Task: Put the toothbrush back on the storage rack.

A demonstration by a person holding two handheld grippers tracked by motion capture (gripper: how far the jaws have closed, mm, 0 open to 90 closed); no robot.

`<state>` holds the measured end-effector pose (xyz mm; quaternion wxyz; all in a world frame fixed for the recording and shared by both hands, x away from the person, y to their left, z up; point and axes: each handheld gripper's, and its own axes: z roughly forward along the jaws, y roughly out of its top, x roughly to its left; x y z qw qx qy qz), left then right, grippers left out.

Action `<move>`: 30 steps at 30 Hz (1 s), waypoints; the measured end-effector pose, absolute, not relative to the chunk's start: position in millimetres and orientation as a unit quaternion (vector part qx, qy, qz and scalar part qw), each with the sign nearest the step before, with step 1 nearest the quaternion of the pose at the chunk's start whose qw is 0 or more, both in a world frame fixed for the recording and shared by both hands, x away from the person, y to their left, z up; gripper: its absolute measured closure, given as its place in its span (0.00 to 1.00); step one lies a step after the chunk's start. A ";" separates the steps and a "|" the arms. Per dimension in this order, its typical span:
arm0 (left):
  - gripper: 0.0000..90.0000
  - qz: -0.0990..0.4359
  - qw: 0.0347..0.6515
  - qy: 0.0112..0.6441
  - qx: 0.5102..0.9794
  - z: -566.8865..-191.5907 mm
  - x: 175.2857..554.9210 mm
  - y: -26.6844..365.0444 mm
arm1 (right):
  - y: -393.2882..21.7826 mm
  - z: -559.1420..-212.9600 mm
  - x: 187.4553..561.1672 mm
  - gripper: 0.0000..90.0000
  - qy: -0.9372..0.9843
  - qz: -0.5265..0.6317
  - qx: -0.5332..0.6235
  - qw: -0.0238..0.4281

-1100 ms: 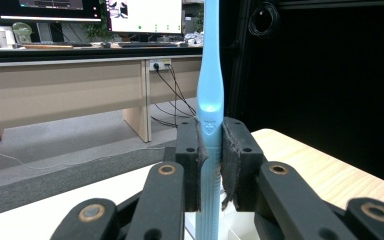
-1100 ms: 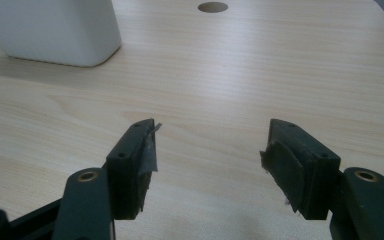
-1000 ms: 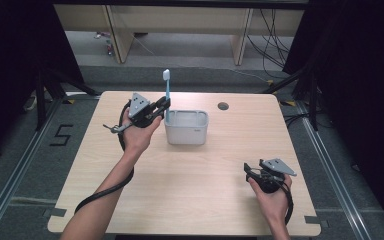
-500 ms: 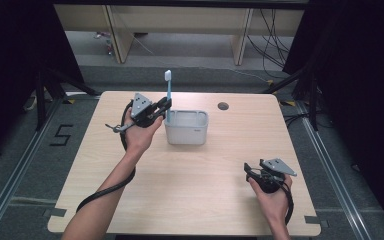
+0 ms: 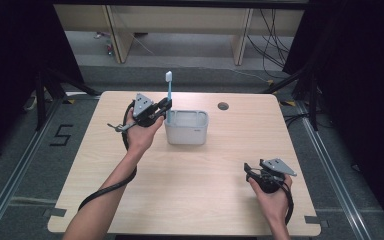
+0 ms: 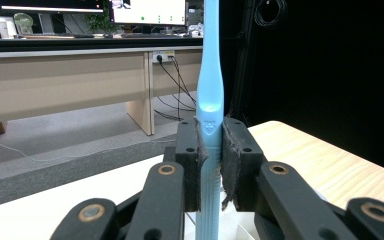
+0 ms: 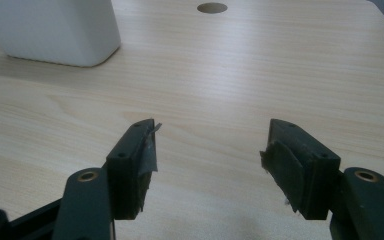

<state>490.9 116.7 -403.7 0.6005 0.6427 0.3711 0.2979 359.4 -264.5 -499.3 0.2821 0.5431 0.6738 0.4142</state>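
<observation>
Blue toothbrush stood upright, long axis vertical, bristle head up, lower end at the left compartment of the white holder on the worktop; whether the tip was inside the rim or just above it couldn't be told. Left tongs were clamped on the handle, pads pressing both sides of it in the left gripper view, gripping from the holder's left side. So the brush sat right over the holder's left end and the coming move looked like straight down or up along that axis. Right tongs rested near the worktop's right front, well apart from the holder, jaws wide apart with nothing between them. Left hand clearly the nearer one. A small mark on the handle and a small mark on the holder's front, both unreadable. Round hole in the worktop behind the holder.
</observation>
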 end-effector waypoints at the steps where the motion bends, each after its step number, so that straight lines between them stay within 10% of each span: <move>1: 0.87 0.298 0.600 0.371 0.643 -403.7 490.9 116.7 | -264.5 -499.3 359.4 0.42 0.674 0.414 0.543 0.282; 30: 0.87 0.293 0.579 0.383 0.657 -413.1 494.1 116.6 | -266.5 -499.9 360.7 0.42 0.684 0.407 0.530 0.292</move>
